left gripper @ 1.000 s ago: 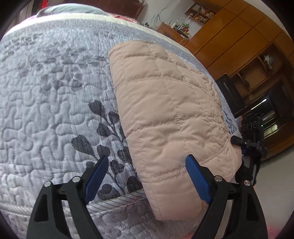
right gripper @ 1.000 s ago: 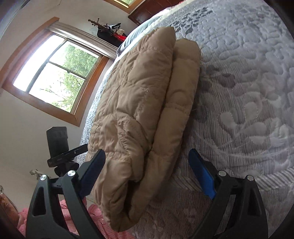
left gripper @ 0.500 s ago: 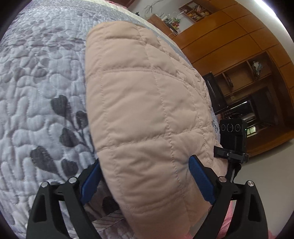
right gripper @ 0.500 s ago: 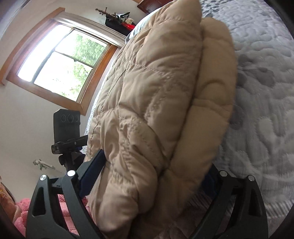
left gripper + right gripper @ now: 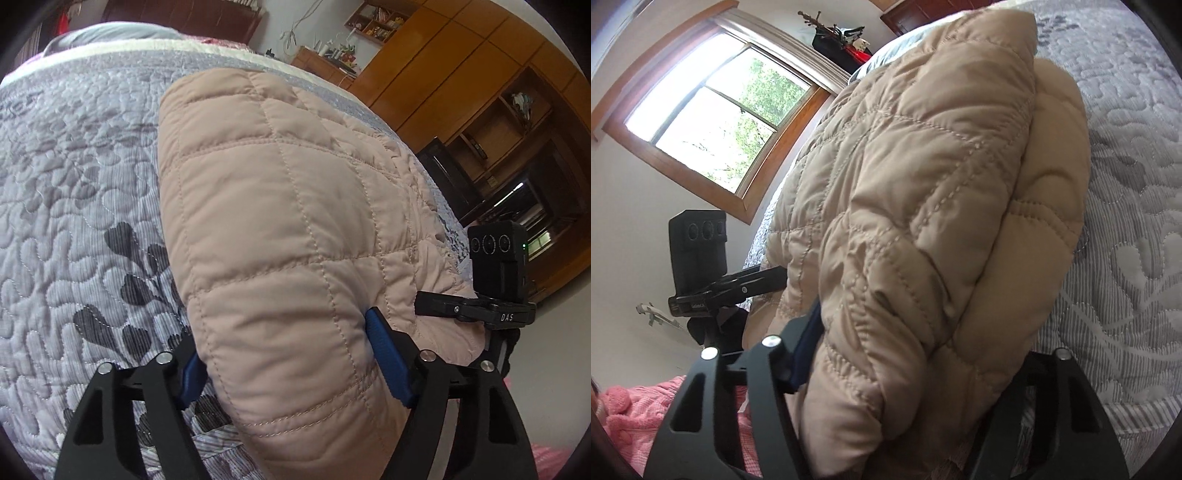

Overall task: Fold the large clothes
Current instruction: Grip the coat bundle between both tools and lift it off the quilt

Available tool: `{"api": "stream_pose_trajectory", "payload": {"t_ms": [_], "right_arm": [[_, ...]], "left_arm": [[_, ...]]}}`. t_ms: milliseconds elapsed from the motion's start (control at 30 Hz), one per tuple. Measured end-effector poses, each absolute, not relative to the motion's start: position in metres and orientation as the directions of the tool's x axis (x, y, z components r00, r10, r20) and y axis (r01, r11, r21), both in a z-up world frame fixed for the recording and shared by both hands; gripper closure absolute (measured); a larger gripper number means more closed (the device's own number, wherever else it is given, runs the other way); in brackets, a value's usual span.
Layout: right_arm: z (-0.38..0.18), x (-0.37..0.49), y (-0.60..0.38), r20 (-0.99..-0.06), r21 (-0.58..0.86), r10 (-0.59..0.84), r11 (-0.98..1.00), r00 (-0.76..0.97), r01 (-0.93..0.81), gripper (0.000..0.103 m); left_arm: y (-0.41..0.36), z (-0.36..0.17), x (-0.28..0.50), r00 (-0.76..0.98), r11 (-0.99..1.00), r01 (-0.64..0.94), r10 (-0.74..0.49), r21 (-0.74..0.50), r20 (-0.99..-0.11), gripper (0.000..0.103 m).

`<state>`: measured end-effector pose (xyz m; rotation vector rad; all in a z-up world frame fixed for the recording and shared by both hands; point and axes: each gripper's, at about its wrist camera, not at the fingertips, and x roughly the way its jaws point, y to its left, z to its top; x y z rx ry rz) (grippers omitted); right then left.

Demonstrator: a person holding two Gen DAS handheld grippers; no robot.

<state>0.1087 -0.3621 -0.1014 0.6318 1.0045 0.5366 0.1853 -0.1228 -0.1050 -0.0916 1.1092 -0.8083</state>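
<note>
A folded beige quilted jacket (image 5: 280, 206) lies on the bed's grey quilted bedspread (image 5: 74, 184), its near end hanging over the bed's edge. My left gripper (image 5: 288, 369) is closing on that near end; the blue right pad (image 5: 388, 362) presses into the fabric and the left pad is half hidden behind the fold. In the right wrist view the jacket (image 5: 923, 177) shows as a thick stack of layers. My right gripper (image 5: 916, 369) is closing around the stack, its left pad (image 5: 807, 347) dug into the side and its right pad hidden by fabric.
A black camera on a tripod (image 5: 496, 258) stands just off the bed's corner, close to the jacket, and shows again as the camera (image 5: 698, 243). Wooden cabinets (image 5: 461, 74) line the far wall. A window (image 5: 713, 96) is on the other side. Pink cloth (image 5: 635, 417) lies below.
Both grippers moved forward over the jacket's end, which now fills the space between their fingers. Both pairs of jaws have narrowed onto the fabric.
</note>
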Motion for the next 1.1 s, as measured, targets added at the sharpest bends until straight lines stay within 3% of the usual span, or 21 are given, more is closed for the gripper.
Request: {"api": "stream_pose_trajectory", "payload": {"t_ms": [167,600,1100], "right_arm": [[-0.09,0.099,-0.352,-0.599,0.677,0.653,0.722,0.464,-0.142,0.054],[-0.046,0.078,-0.325,-0.605,0.578,0.596,0.785,0.529,-0.222,0.062],[0.017,0.191,-0.287,-0.647,0.402,0.529,0.849,0.55,-0.344,0.063]], "left_arm": [[-0.12,-0.094,0.169,0.24,0.72,0.556,-0.617,-0.415,-0.749,0.031],[-0.1,-0.056,0.152,0.3,0.685,0.599,-0.673,-0.415,-0.676,0.036],[-0.078,-0.009,0.233,0.496,0.748,0.565,-0.645,-0.349,-0.581,0.036]]}}
